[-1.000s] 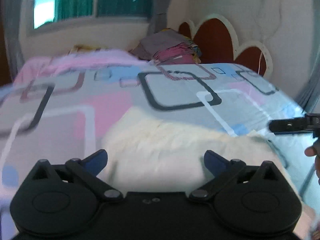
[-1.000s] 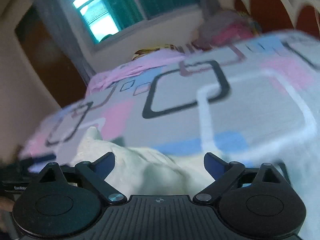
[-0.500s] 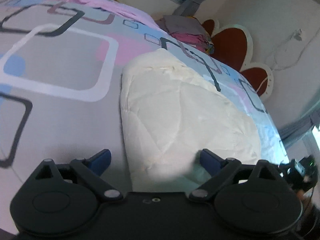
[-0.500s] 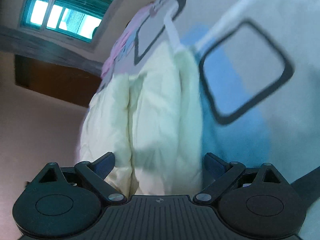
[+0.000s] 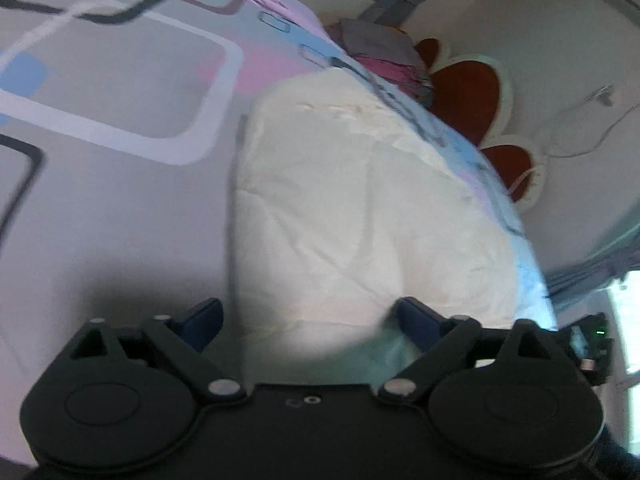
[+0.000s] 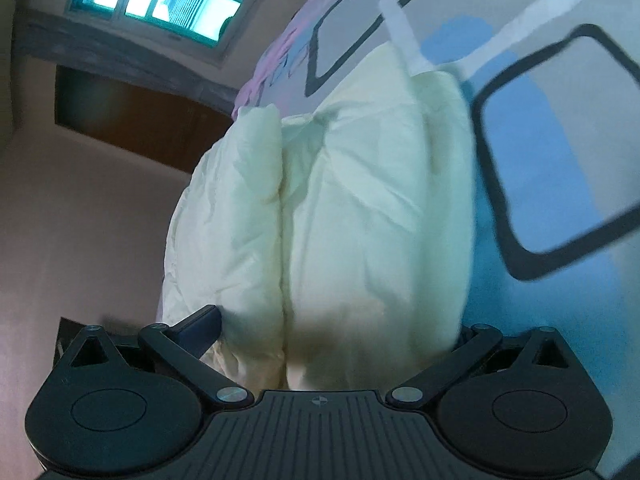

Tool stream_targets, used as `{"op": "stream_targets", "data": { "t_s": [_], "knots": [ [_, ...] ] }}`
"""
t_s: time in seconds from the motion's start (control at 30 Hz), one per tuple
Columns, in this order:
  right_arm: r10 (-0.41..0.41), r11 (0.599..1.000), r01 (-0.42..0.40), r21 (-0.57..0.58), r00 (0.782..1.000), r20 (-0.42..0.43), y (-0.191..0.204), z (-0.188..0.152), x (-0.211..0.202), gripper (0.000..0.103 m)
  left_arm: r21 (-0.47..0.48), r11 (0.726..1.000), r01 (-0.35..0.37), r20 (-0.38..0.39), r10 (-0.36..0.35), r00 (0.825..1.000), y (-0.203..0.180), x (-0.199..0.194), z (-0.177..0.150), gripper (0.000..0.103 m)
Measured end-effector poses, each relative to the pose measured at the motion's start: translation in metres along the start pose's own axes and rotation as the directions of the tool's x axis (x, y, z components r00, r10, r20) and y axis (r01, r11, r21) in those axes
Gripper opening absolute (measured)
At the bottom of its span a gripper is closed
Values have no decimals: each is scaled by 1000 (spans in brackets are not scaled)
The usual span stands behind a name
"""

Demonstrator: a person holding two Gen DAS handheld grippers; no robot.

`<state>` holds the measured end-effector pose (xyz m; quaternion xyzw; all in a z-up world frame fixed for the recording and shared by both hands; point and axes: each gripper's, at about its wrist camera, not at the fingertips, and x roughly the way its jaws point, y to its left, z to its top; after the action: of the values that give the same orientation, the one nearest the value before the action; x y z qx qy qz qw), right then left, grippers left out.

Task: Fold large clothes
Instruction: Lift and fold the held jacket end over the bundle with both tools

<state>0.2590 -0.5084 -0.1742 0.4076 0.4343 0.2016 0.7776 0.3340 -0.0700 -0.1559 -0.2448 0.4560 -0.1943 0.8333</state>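
A cream padded garment (image 5: pixel 360 200) lies folded lengthwise on the patterned bed sheet (image 5: pixel 100 80). My left gripper (image 5: pixel 306 310) hovers low over its near end. Its jaws are closing; the left finger stands over the sheet beside the cloth's edge and the right finger over the cloth, neither pressing. In the right wrist view the garment (image 6: pixel 360 200) shows two thick folds hanging over the edge of the sheet (image 6: pixel 560 160). My right gripper (image 6: pixel 336 320) stands wide open with that end between its fingers. The right finger is hidden behind the cloth.
A stack of folded clothes (image 5: pixel 380 48) sits at the far side of the bed by the red scalloped headboard (image 5: pixel 468 88). The other gripper (image 5: pixel 592 344) shows at the right edge. A window (image 6: pixel 160 0) and a brown door (image 6: pixel 132 120) lie beyond.
Both grippers sank toward the garment and rolled, so the bed now looks tilted. The cloth's near end has come between each pair of fingers. The left jaws narrowed a little.
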Motion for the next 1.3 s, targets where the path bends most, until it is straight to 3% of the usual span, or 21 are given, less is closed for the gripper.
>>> {"op": "stream_targets", "data": {
  "t_s": [0.07,0.13,0.23,0.47,0.67,0.83,1.0,1.17,1.3],
  "knots": [
    [-22,999,22,-37,1000,-9,9,2,7,103,-10,999,40,-7,-40,999,-1,7,2,89],
    [-30,997,29,-66,999,-19,16,2,11,90,-6,999,46,-6,-46,999,-3,13,3,89],
    [-19,998,18,-66,1000,-14,18,3,14,80,19,997,68,10,-68,998,-5,15,5,87],
    [-49,989,56,-138,997,53,54,-4,9,69,205,974,96,18,-102,995,-19,3,15,85],
    [-33,974,56,-221,994,104,118,9,28,67,239,962,128,76,-150,986,0,-36,53,85],
    [-13,953,43,-299,995,104,179,25,82,67,236,964,124,143,-160,977,37,-70,88,85],
    [2,940,18,-339,998,60,226,25,159,67,190,978,84,204,-123,971,88,-102,110,85],
    [16,940,-20,-341,1000,-15,252,13,232,67,130,991,31,220,-59,974,140,-131,111,86],
    [-5,953,-19,-301,997,-80,246,0,293,67,77,997,1,189,-16,982,179,-134,109,86]
  ]
}}
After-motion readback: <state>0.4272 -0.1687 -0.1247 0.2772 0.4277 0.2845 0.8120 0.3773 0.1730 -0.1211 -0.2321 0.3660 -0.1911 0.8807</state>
